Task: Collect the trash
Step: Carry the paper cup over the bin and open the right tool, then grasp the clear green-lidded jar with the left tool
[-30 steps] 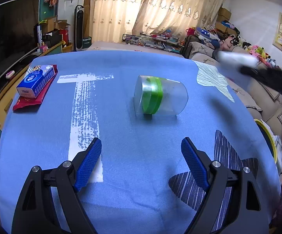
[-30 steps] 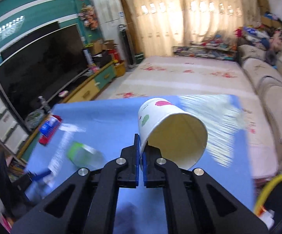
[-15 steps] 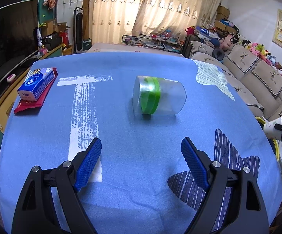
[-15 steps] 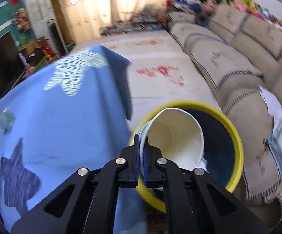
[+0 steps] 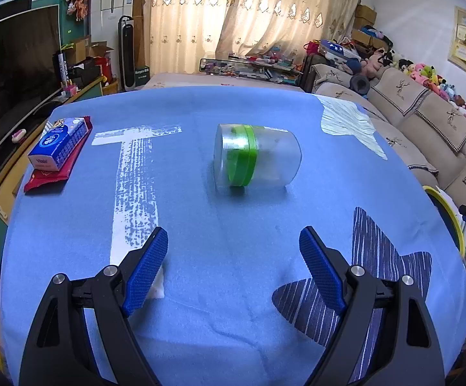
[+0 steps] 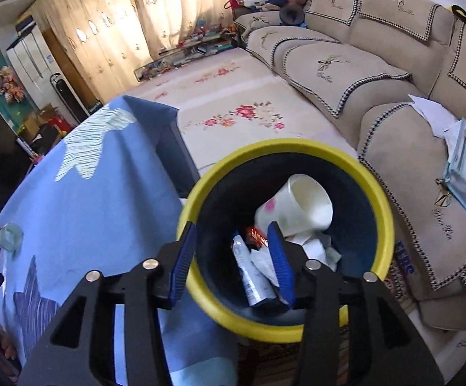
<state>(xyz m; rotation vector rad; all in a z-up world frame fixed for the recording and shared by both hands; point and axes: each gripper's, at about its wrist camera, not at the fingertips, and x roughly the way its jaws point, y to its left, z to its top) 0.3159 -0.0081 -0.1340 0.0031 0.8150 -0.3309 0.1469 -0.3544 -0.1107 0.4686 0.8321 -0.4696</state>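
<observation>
Where jar (image 5: 255,159) lies, tissue pack (image 5: 60,143) well apart.

The blue tissue pack (image 5: 60,144) on the table has a word on its end that looks like "Vinda", but it's too small to be sure. Sofa covers (image 6: 324,75) have stitched script, too small to read.

Sunlit curtains (image 5: 233,22), beige sofa (image 6: 345,64), floral carpet (image 6: 233,119).

Home living room: sofa (image 6: 345,74), curtains (image 5: 233,22), TV (image 5: 11,74), plush toys (image 5: 426,75).
</observation>
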